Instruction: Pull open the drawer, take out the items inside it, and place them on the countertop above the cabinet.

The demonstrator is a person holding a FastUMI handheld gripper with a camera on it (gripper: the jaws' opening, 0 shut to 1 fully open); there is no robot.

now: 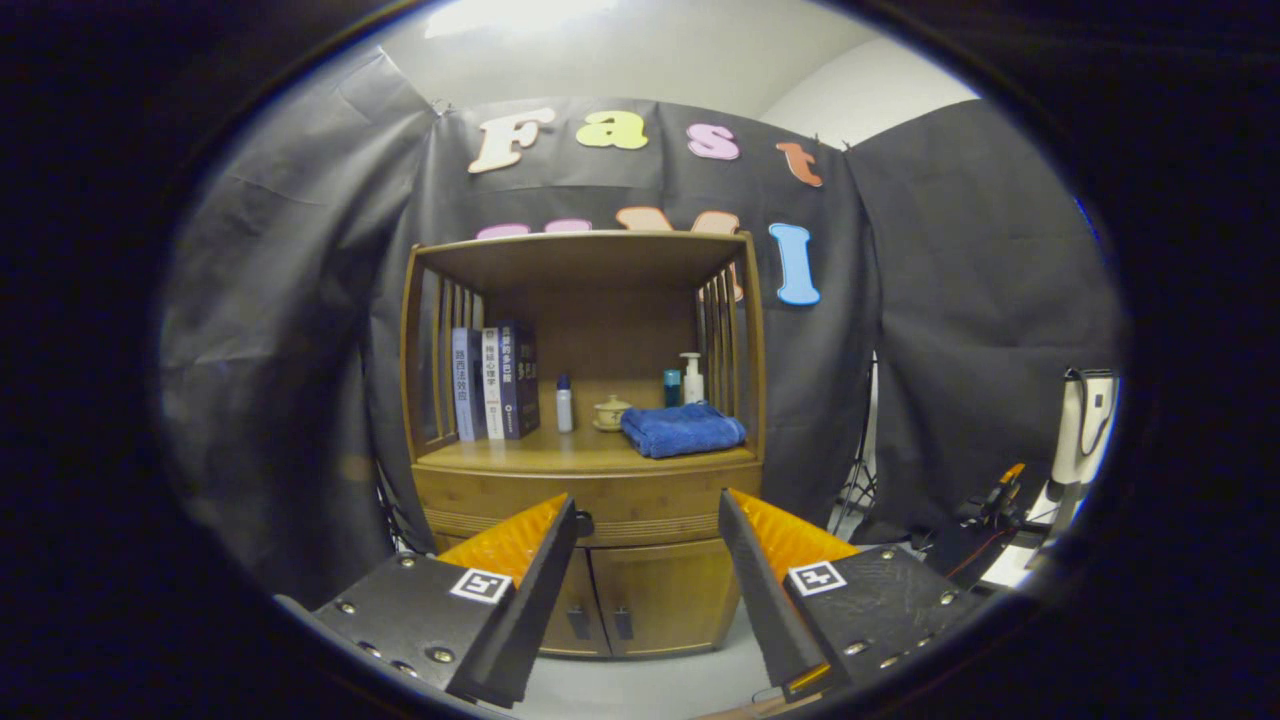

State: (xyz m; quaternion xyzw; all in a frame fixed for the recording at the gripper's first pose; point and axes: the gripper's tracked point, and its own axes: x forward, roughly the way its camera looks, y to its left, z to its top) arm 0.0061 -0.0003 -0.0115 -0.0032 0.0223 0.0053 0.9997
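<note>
The wide, shallow drawer of light brown wood [610,500] sits flush in the front of the wooden cabinet [590,560], closed, its front edge running straight across just beyond my fingertips. Its small dark knob [584,523] peeks out right beside the tip of my left finger. My claw [648,520] is spread wide and has hold of nothing; the gap between the 2 fingers frames the drawer front and the 2 lower cabinet doors [640,598] with their dark handles. I cannot see what lies inside the drawer.

Directly above the drawer is the counter [560,455], a wooden surface under an open hutch with slatted sides. On it, a folded blue towel [683,429] lies at the right, close to the front edge. Behind it stand a white pump bottle [691,379] and a small teal bottle [672,387]. Near the middle sit a small pale lidded cup [611,411] and a slim white bottle with a blue cap [564,402]. 3 upright books [497,382] lean at the left. The front left strip of the counter is bare wood.

Pale floor [640,685] lies between me and the cabinet.
</note>
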